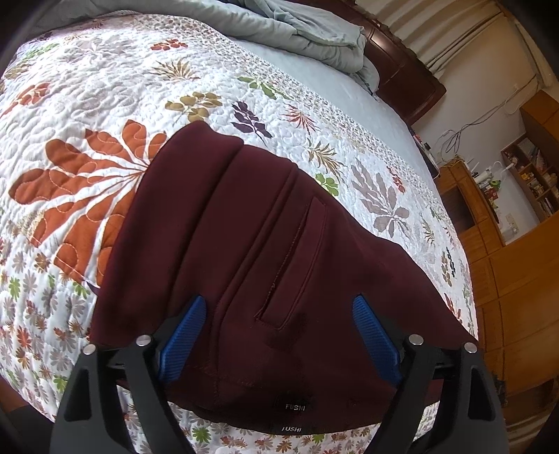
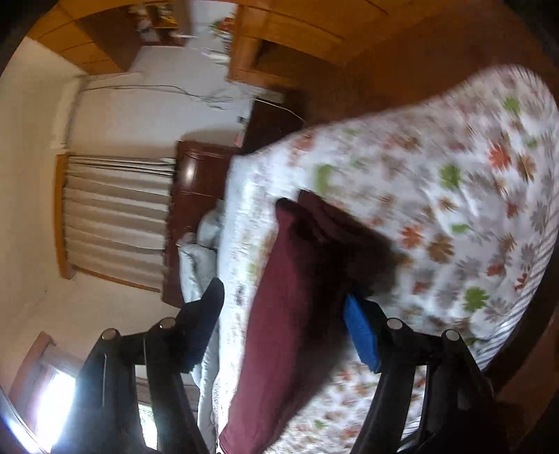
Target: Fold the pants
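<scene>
- Pants point(image 1: 265, 265): maroon, thick matte knit, folded into a rough wedge lying on the quilt point(image 1: 104, 115). Welt pocket slit with visible stitching on the top layer, long seam running beside it.
- Quilt: white, puffy stitched texture, printed with orange, green, purple and grey leaves and flowers; it covers the bed, and the pants sit near its close edge.
- Past the pants, at the head end: rumpled pale grey-blue comforter point(image 1: 314, 31) against a dark glossy wood headboard point(image 1: 401, 70).
- Left gripper point(image 1: 279, 304): black frame, ribbed blue pads point(image 1: 181, 335). Jaws spread wide, hovering over the pants; one pad on each side of the pocket, neither pinching fabric.
- Right gripper point(image 2: 283, 293): view motion-blurred. Jaws apart, straddling the folded pants point(image 2: 290, 297); blue pad point(image 2: 360, 331) sits against the fabric's far side, the other finger is clear of it over the quilt edge. No clamp visible.
- Writing: two small black tags at the pants' near hem, both read "FUSHI" point(image 1: 295, 407).
</scene>
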The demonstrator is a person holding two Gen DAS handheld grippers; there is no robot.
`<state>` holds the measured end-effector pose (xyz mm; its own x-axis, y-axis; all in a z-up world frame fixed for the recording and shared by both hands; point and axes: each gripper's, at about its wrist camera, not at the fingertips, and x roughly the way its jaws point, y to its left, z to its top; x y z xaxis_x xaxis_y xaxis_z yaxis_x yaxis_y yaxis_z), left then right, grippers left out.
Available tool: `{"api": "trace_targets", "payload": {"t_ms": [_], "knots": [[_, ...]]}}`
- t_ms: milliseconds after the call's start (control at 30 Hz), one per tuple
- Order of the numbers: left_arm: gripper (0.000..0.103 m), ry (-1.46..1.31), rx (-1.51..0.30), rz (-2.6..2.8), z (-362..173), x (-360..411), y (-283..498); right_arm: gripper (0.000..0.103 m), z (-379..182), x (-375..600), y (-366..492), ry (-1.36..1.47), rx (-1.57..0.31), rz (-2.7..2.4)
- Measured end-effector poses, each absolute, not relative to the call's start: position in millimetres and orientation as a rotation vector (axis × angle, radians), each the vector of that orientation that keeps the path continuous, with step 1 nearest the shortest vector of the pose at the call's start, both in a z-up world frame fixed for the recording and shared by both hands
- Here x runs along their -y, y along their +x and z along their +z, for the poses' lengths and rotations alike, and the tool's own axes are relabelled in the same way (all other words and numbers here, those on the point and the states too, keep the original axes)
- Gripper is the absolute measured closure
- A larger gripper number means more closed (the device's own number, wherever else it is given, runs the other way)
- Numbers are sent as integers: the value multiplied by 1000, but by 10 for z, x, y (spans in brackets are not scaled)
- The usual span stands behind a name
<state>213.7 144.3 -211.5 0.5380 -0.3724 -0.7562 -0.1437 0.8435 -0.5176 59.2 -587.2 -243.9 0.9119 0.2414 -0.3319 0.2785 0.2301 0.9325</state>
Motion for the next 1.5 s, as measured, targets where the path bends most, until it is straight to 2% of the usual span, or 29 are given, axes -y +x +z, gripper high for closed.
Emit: {"api": "trace_targets", "payload": {"t_ms": [133,233,267,300,400,467,700,1000,1500], "knots": [[15,-564,-1009,-140,-2109,-1424,2139,43,-2405,5858,660,1338,-441,8],[15,-560,-1010,-136,-2111,-1416,2145,48,-2397,5826,771,1295,-465,7],[14,-560,-1009,-134,-2110,-1411,2147,59,-2471,5828,815,1295,-494,-6],[14,-562,-1008,-132,-2108,-1408,2149,64,-2487,5829,824,1286,-504,-20],[13,-558,-1008,-135,-2106,-1401,2146,59,-2406,5814,869,1263,-511,1],[13,-554,-1003,-143,-2108,-1402,2141,60,-2382,5809,915,1248,-527,2],[12,-511,-972,-198,-2059,-1402,2087,82,-2328,5790,1086,1228,-597,-57],[12,-345,-837,-189,-1883,-1459,1906,86,-1959,5574,1266,1125,-614,-131],[12,-529,-700,-247,-1839,-1802,1824,86,-1222,4995,1527,909,-600,-215]]}}
